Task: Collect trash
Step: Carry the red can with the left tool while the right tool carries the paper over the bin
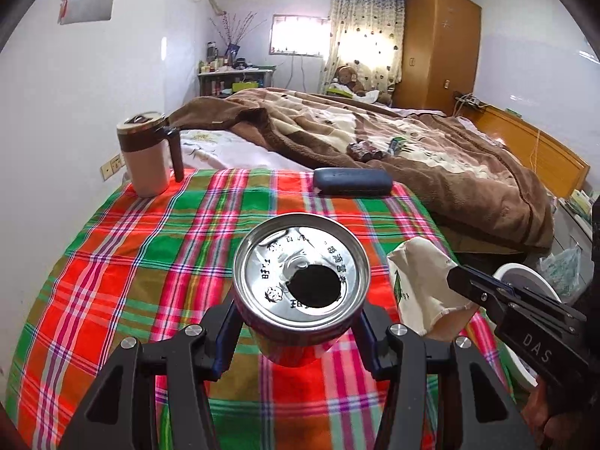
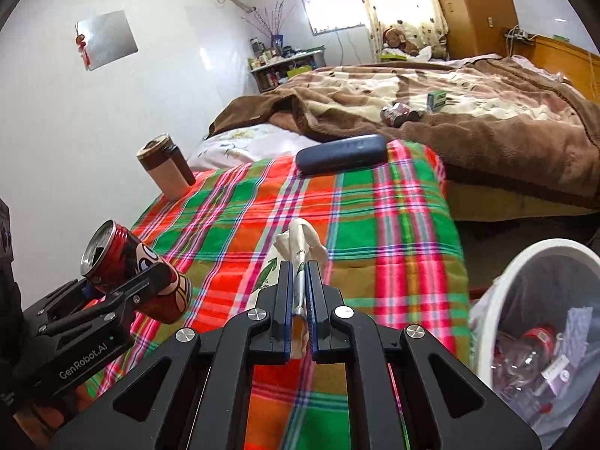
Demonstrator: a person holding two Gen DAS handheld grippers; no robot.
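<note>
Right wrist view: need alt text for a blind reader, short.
The right tool is shut on a crumpled white paper wrapper above a red, green and orange plaid cloth. At left, the left tool holds a red can; at right stands a white trash bin with bottles inside.

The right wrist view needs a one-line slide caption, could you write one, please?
Right gripper pinching a crumpled wrapper above the plaid cloth, white bin alongside.

On the plaid cloth [image 2: 375,232], the mug [image 2: 167,168] stands at the far left corner, the glasses case [image 2: 341,158] lies at the far edge, and the trash bin [image 2: 540,262] stands beside its right edge.
</note>
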